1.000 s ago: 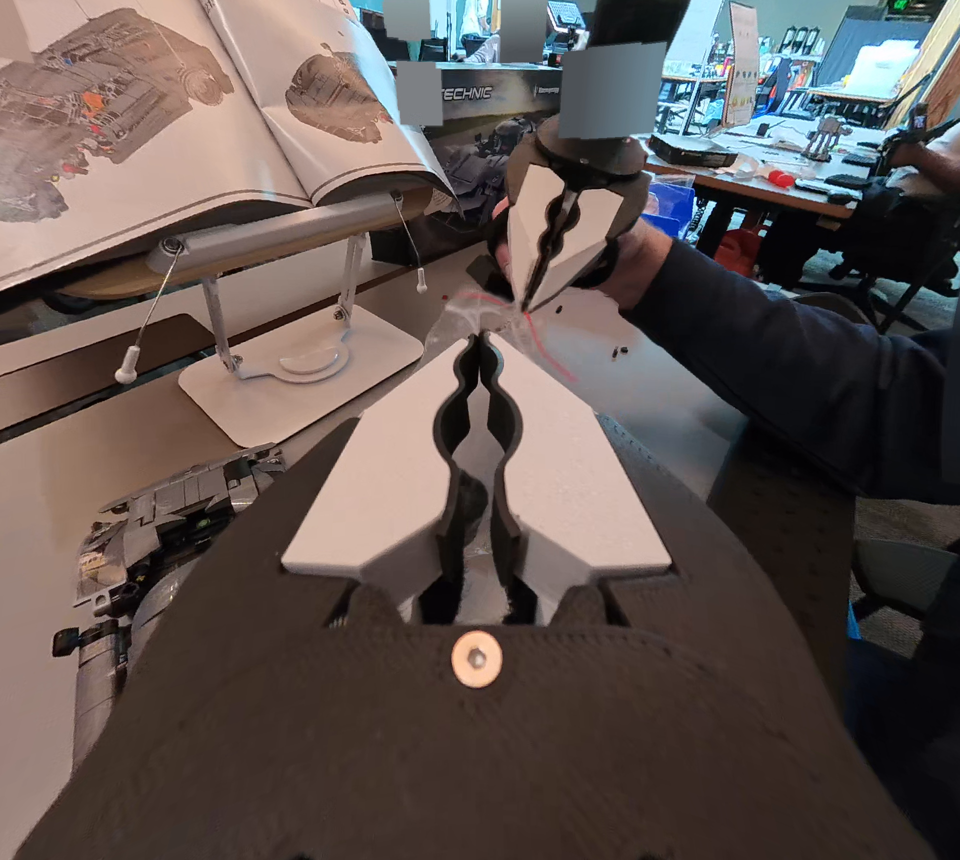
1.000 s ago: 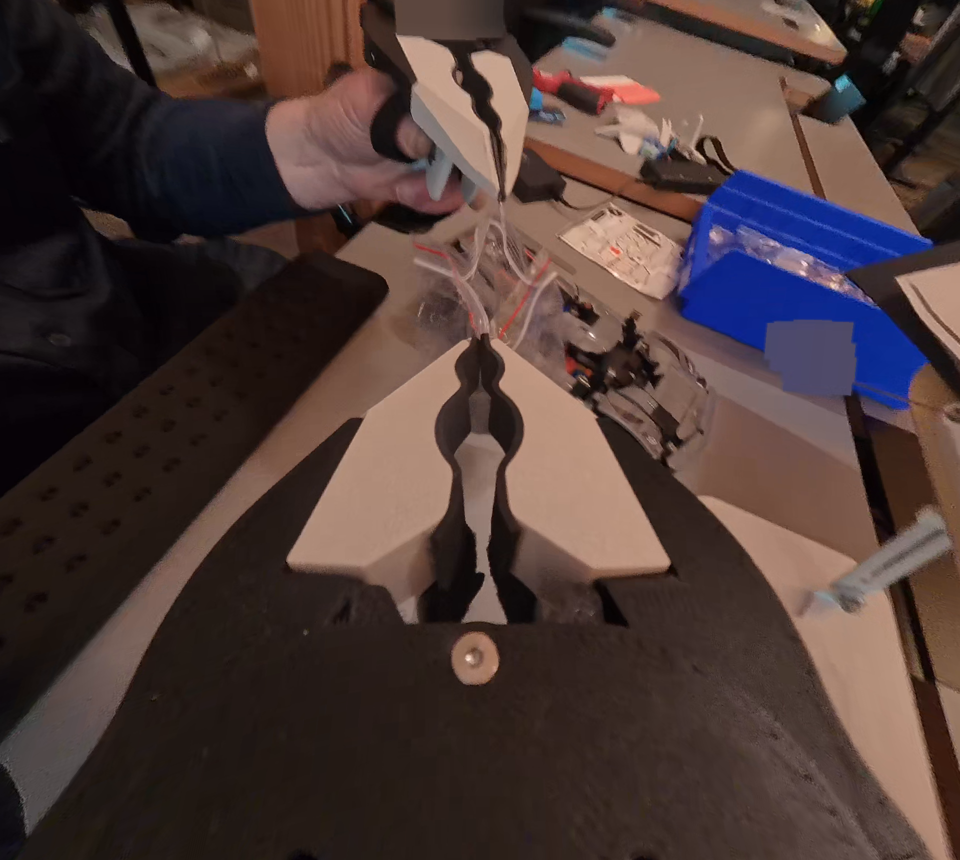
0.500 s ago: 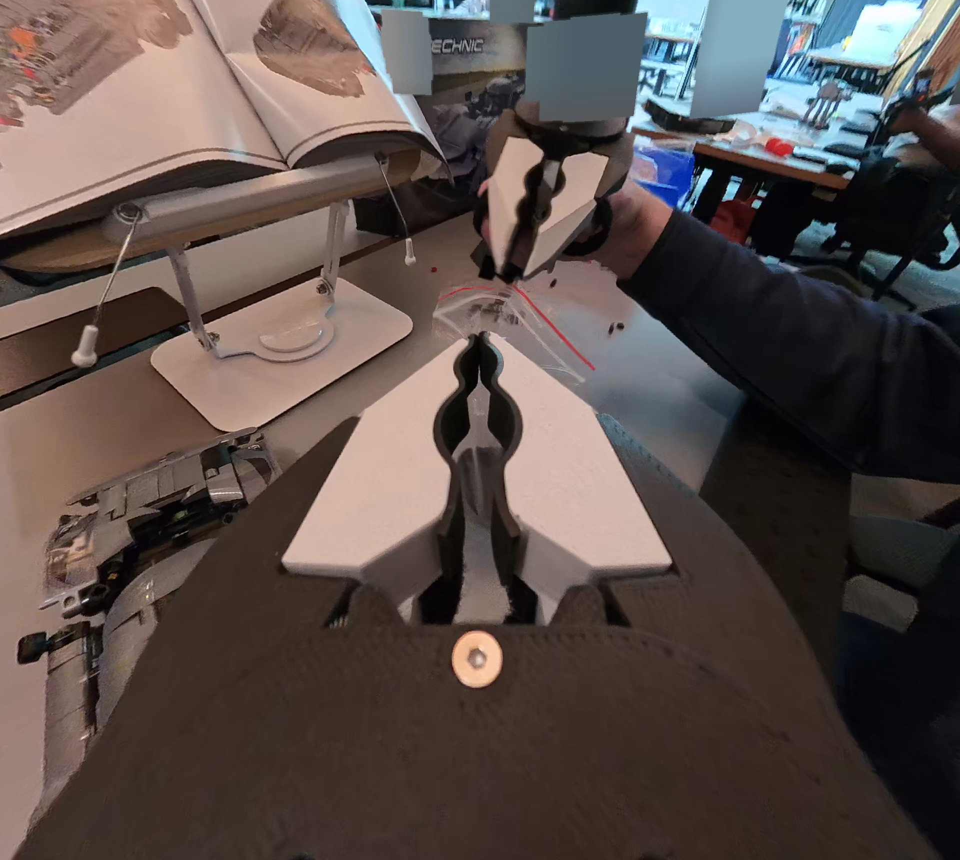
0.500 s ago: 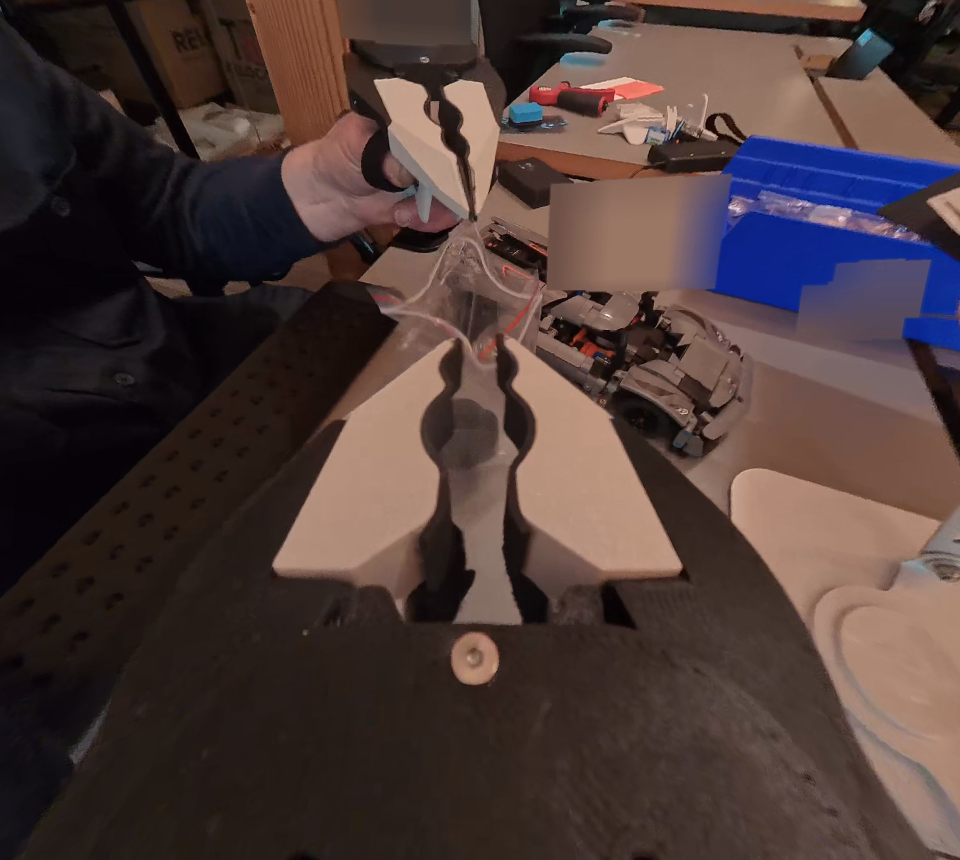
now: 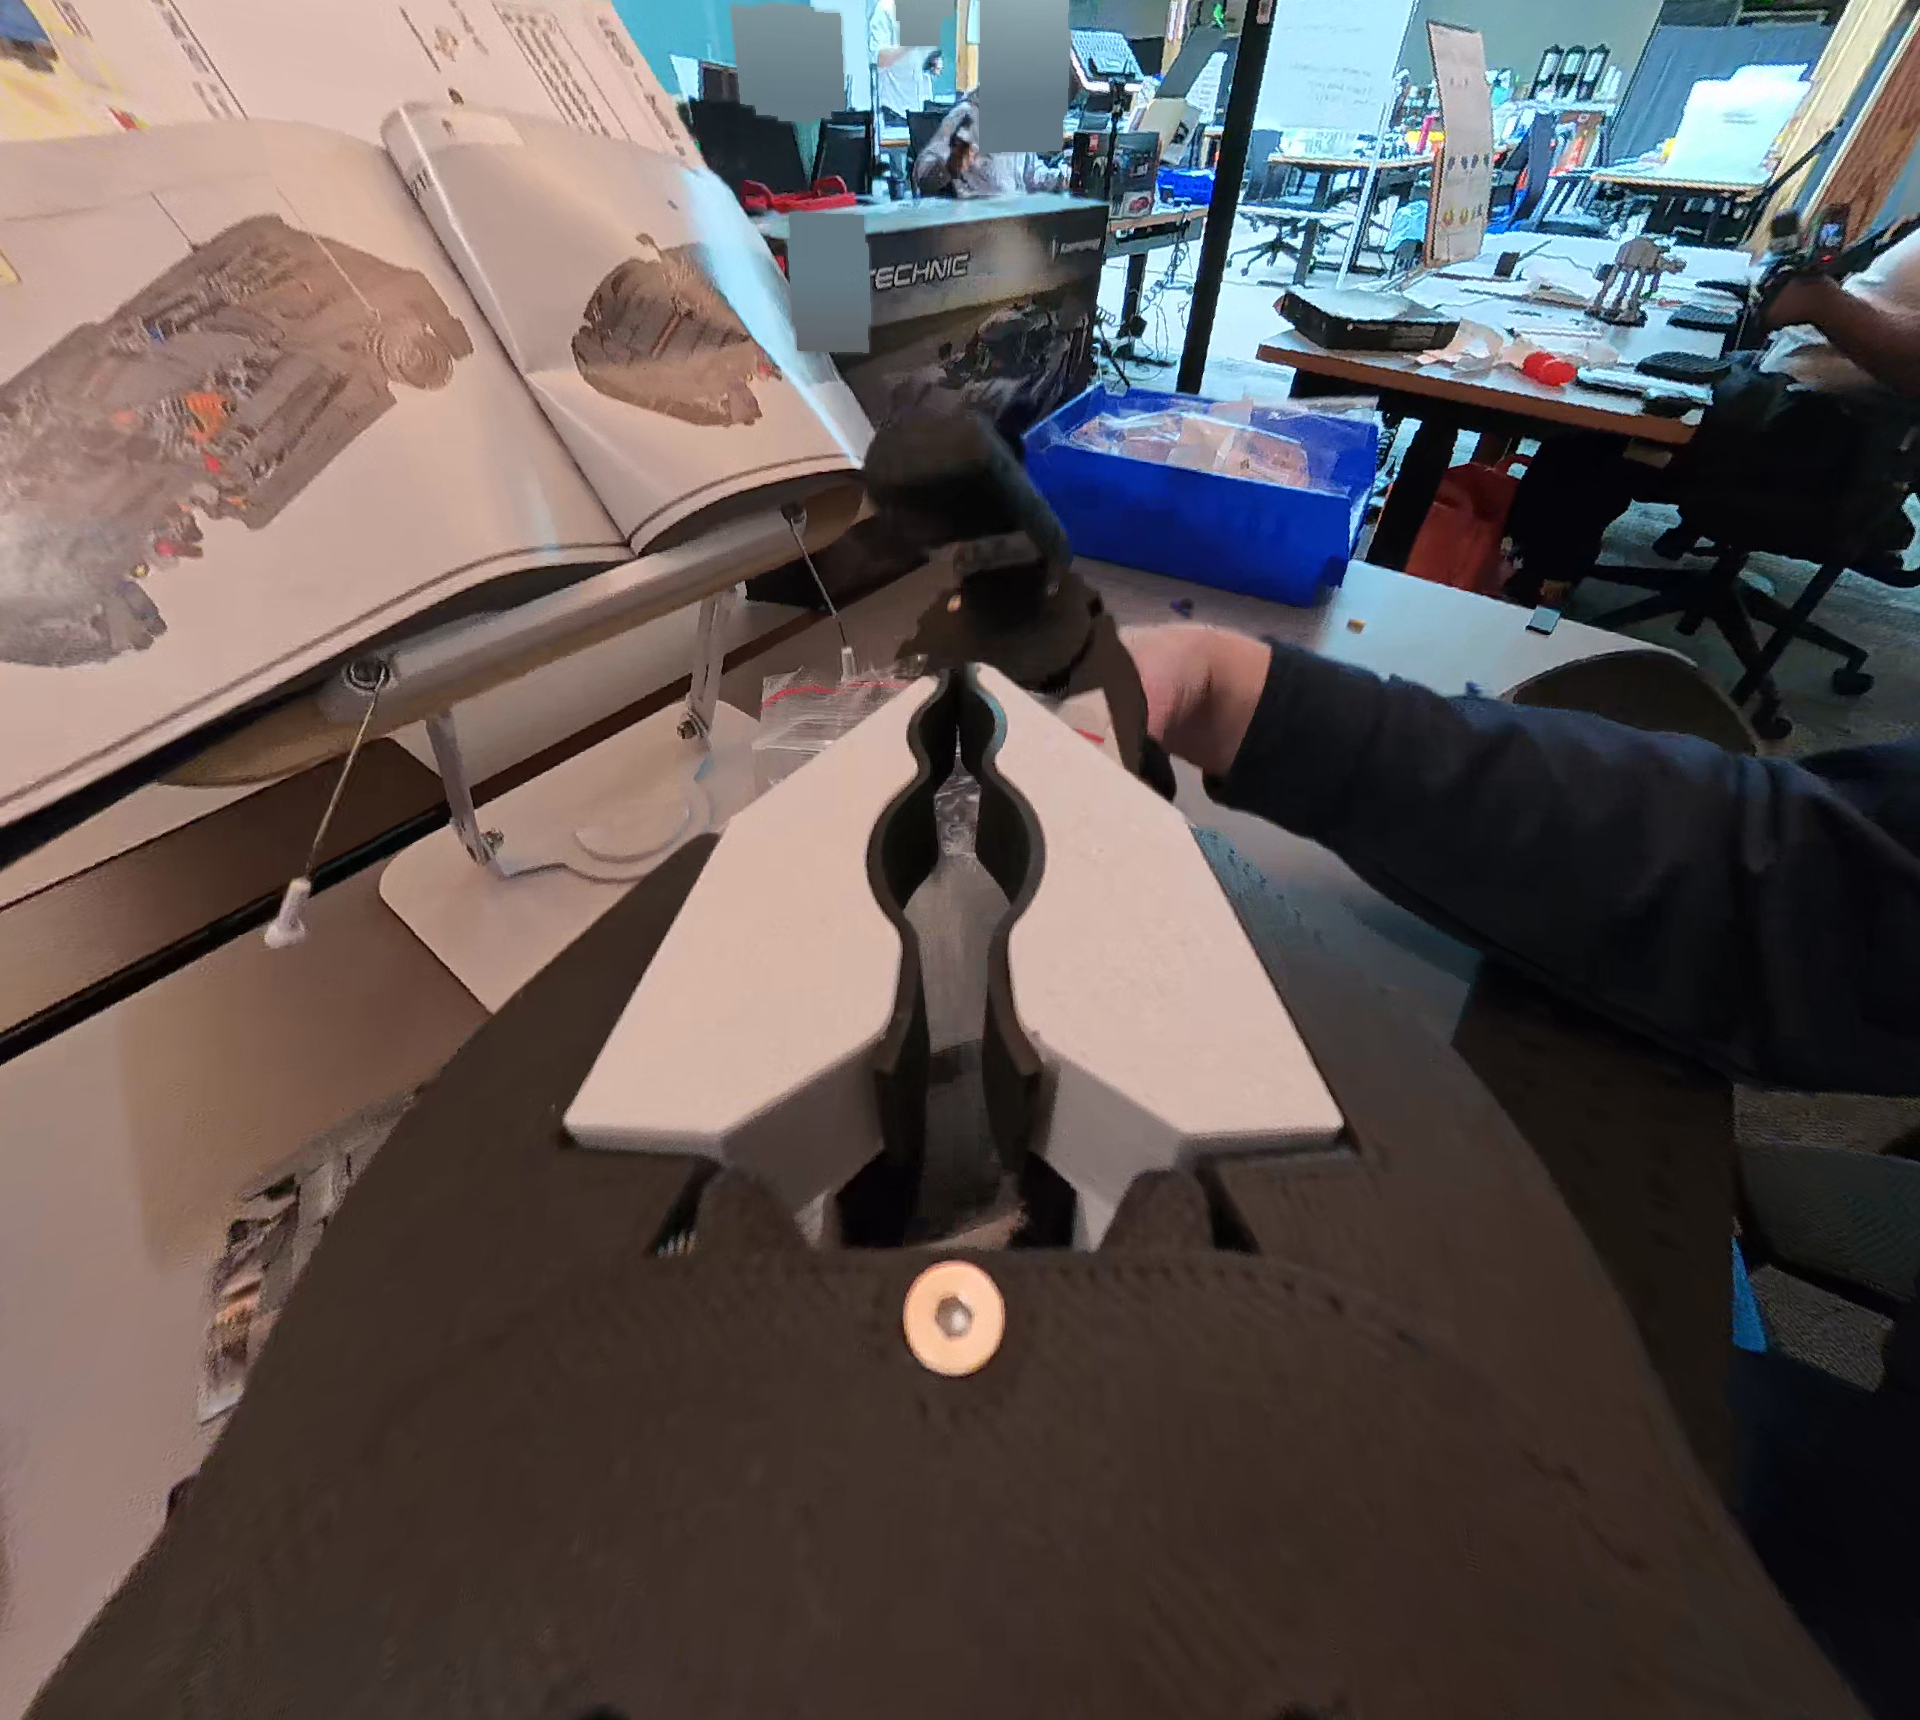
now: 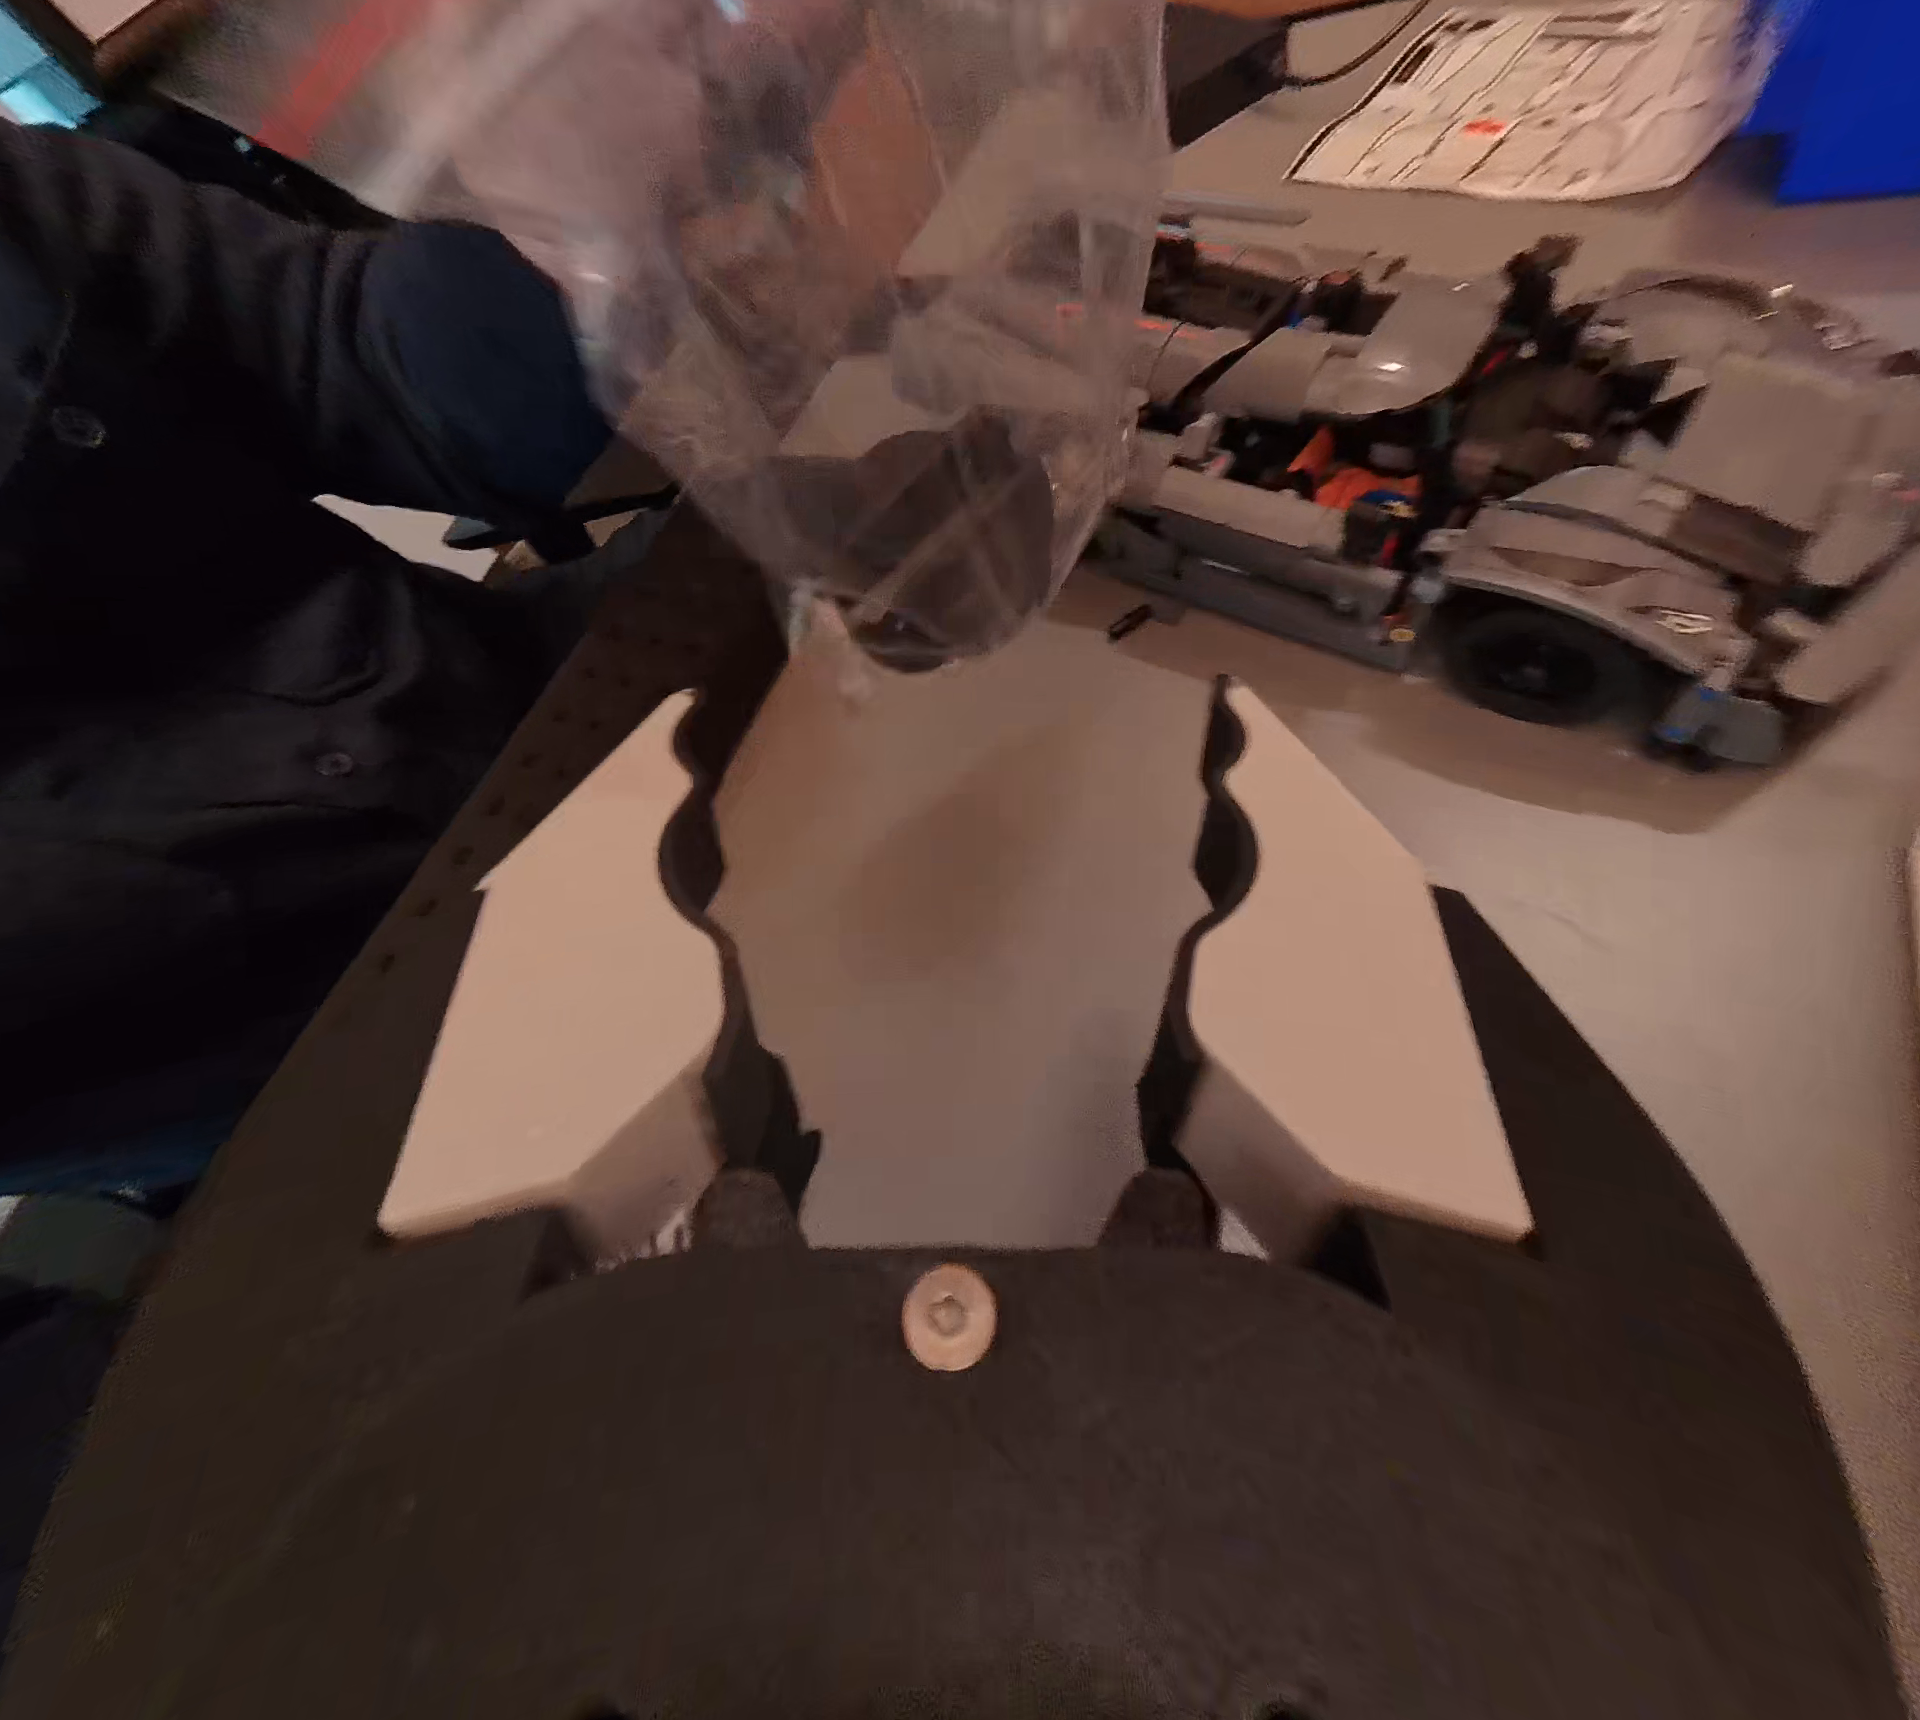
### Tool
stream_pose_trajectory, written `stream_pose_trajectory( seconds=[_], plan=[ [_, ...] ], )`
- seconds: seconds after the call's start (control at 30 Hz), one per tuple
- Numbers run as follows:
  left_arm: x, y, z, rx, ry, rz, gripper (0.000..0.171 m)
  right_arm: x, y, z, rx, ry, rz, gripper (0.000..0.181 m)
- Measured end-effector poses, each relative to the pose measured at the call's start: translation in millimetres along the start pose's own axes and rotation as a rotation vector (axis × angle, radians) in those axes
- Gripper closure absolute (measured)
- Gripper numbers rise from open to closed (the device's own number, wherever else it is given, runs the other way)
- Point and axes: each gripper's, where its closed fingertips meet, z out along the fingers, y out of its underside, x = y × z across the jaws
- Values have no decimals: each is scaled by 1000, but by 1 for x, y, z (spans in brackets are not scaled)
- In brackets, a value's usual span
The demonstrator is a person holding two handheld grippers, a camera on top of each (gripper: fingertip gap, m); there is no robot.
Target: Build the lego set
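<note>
Right hand-held gripper (image 6: 956,714) now off bag (image 6: 790,216)

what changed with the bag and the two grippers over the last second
The right gripper opened and let go of the clear plastic bag, which now hangs blurred close in front of its camera with a dark round piece at the bottom. The left gripper stayed shut on the bag. The grey lego car, the open manual on its stand and the blue bin stayed put.
</note>
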Motion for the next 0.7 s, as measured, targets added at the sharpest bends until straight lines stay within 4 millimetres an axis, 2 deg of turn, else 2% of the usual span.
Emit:
stream_pose_trajectory(
  seconds=[0.03, 0.13, 0.17, 0.23, 0.33, 0.5, 0.6, 0.7],
  plan=[
    [0, -4, 1, 7, 0, -1, 171, -4, 1, 8, -12, -34, 0, 77],
    [2, -11, 6, 22, 4, 0, 171, -16, 1, 29, -41, -97, -36, 77],
    [4, -13, 8, 28, 8, 1, 171, -17, 0, 33, -48, -101, -46, 81],
    [6, -16, 11, 35, 18, 5, 171, -19, -6, 36, -27, -100, -91, 113],
    [9, -21, 9, 59, 23, 8, 171, -24, -15, 33, 5, -95, -148, 123],
    [12, -25, -2, 74, 11, 57, 171, -16, -22, 22, -1, 17, -213, 128],
    [13, -21, -9, 72, 2, 63, 171, -8, -19, 13, -76, 130, -257, 131],
    [14, -12, -18, 59, 1, 52, 171, -2, -18, -5, -134, 232, -263, 132]
  ],
)
